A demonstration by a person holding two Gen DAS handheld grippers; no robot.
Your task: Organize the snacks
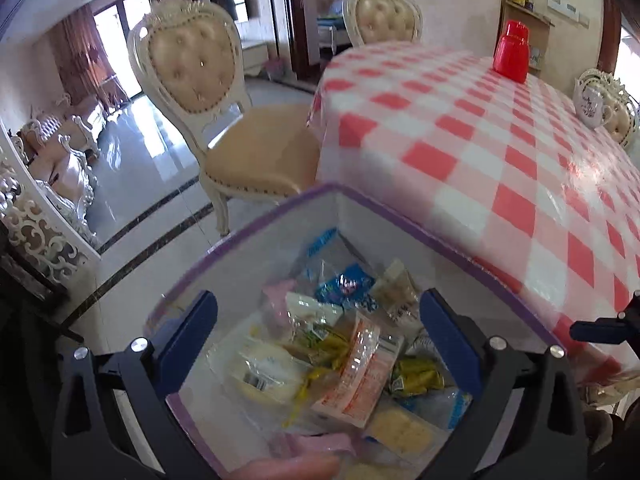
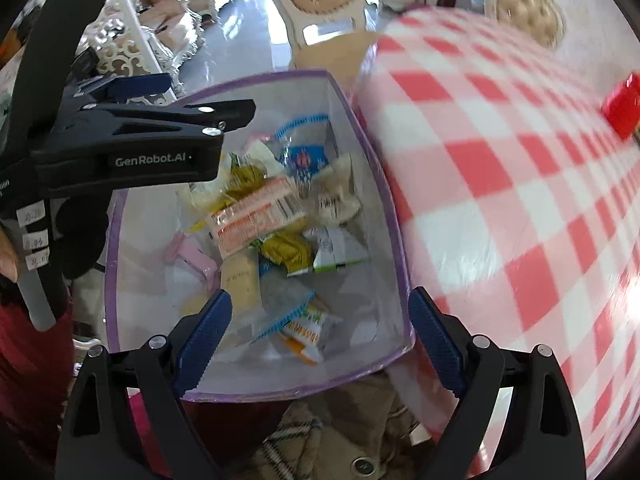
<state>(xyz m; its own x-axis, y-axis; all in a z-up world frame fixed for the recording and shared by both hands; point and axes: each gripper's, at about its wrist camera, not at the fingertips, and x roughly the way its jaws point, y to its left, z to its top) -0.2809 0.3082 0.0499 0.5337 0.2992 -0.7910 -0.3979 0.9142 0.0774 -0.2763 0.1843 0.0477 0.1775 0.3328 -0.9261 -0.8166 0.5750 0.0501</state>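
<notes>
Cream tufted chairs [image 1: 188,68] ring a red-checked table [image 1: 500,152] on a glossy sunlit tile floor [image 1: 152,184]

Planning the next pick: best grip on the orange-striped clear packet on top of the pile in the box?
Come from above with the right gripper, open over the box. The orange-striped packet lies flat and topmost, so close across its narrow width near the barcode end, which seems to ride slightly proud of its neighbours.
</notes>
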